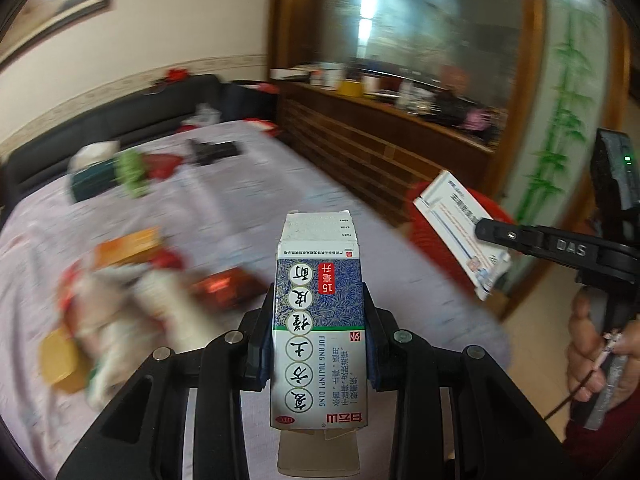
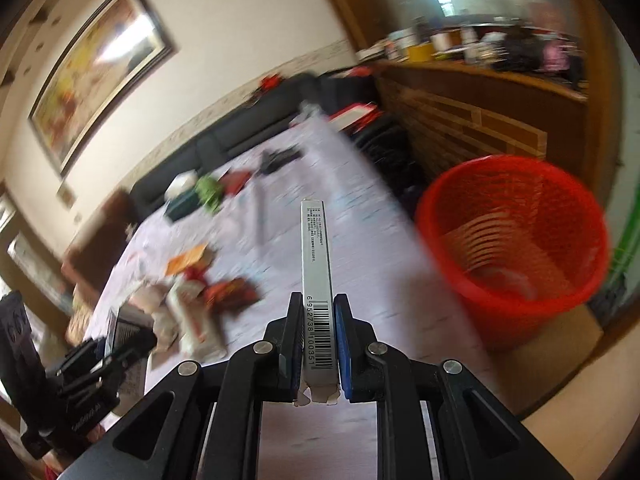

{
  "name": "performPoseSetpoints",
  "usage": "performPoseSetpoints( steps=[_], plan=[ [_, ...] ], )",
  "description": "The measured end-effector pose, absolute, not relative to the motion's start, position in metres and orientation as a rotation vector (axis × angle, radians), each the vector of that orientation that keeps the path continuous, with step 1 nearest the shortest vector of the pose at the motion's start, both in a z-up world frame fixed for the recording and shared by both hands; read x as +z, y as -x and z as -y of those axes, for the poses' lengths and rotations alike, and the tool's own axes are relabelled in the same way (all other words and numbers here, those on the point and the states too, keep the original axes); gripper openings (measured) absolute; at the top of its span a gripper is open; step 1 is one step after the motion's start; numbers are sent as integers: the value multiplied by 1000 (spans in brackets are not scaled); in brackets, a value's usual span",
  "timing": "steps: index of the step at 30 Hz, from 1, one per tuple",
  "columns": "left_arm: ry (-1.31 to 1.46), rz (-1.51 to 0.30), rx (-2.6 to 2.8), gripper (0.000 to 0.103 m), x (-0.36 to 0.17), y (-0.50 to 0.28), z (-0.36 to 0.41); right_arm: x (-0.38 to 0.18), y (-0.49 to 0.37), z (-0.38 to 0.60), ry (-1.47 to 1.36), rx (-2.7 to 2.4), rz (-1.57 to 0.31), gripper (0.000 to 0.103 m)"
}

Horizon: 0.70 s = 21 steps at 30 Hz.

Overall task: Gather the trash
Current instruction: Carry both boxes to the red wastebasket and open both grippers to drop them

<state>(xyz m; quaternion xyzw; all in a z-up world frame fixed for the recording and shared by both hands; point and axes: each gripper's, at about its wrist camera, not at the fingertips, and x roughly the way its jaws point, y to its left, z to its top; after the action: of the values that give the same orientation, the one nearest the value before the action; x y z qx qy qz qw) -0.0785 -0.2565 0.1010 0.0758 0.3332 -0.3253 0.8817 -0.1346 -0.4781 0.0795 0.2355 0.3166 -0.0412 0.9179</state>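
My left gripper [image 1: 318, 312] is shut on a blue-and-white medicine box [image 1: 318, 320], held upright above the table. My right gripper [image 2: 318, 320] is shut on a thin white-and-blue box [image 2: 316, 276], seen edge-on with its barcode showing. The same box [image 1: 460, 232] shows in the left wrist view, in the right gripper [image 1: 496, 234], in front of the red basket [image 1: 424, 232]. The red mesh waste basket [image 2: 516, 240] stands on the floor just right of the table's edge. It looks nearly empty. More trash [image 2: 196, 304] lies in a blurred pile on the table [image 2: 360, 240].
The table [image 1: 240, 200] has a pale lilac cloth. A green item [image 1: 132, 172], a dark box [image 1: 88, 184] and a black object [image 1: 212, 150] lie at its far end. A dark sofa [image 1: 120, 120] runs behind. A wooden cabinet [image 1: 380, 140] stands to the right.
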Motion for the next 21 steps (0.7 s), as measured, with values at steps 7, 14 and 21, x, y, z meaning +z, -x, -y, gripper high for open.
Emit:
performPoseSetpoints(
  steps=[7, 14, 21],
  plan=[
    [-188, -735, -862, 33, 109, 65, 364, 86, 160, 564, -561, -236, -585, 16],
    [-162, -811, -951, 34, 99, 38, 452, 80, 156, 628, -616, -312, -573, 18],
    [-103, -805, -941, 68, 93, 26, 460, 64, 148, 649, -617, -362, -591, 39]
  ],
)
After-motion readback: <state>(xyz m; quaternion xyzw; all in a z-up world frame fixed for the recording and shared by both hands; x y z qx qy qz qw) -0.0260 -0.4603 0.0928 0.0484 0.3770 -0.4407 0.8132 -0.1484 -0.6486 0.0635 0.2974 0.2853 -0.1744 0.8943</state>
